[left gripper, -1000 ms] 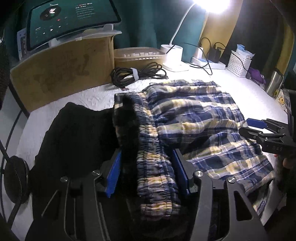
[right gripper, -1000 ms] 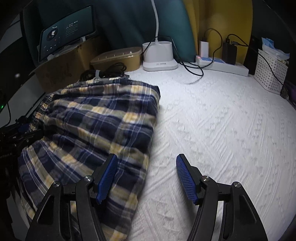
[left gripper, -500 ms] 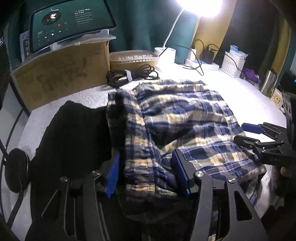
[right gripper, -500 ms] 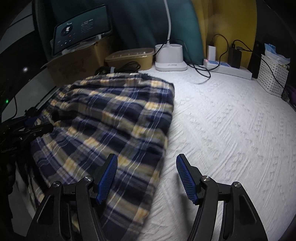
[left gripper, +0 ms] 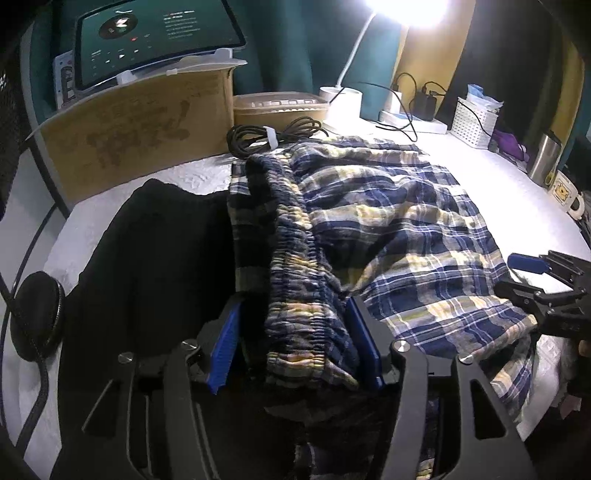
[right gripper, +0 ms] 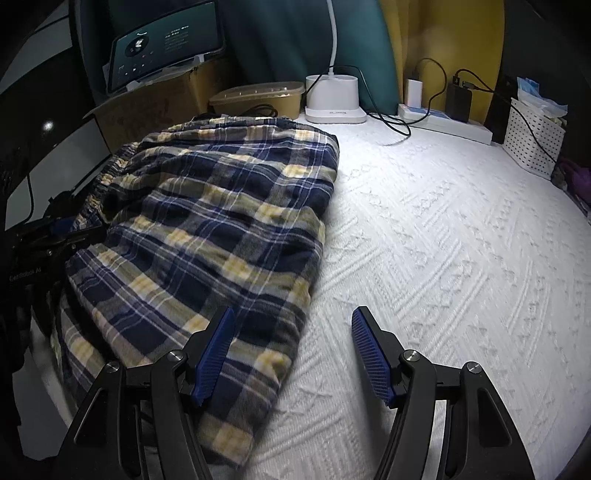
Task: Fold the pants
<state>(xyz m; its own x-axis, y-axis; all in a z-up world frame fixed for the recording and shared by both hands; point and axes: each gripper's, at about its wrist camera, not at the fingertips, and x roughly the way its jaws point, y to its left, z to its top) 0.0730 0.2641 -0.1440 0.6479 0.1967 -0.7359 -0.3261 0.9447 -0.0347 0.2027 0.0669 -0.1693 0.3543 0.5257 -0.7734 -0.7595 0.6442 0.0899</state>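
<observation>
The blue-and-yellow plaid pants (left gripper: 388, 221) lie folded on the white textured cover (right gripper: 461, 258). Their gathered elastic waistband (left gripper: 303, 302) runs between the fingers of my left gripper (left gripper: 293, 314). Its jaws are opening: the right pad touches the fabric, while a gap shows beside the left pad. My right gripper (right gripper: 293, 321) is open at the pants' (right gripper: 207, 221) right edge, with its left finger over the plaid cloth, its right finger over the bare cover and nothing gripped. It also shows at the right of the left wrist view as the right gripper (left gripper: 532, 273). The left gripper (right gripper: 62, 232) appears dimly at the waistband end.
A black garment (left gripper: 155, 258) lies left of the pants, beside a round black pouch (left gripper: 37, 317). Behind are a cardboard box (left gripper: 140, 133) with a tablet (left gripper: 155, 33), a coiled cable (left gripper: 273, 134), a lidded container (left gripper: 280, 107), a lamp base (right gripper: 332, 96), a power strip (right gripper: 443, 123) and a white basket (right gripper: 532, 144).
My right gripper has slid left towards the pants, so its left finger now hangs over the plaid cloth. The left jaws have widened a little around the waistband.
</observation>
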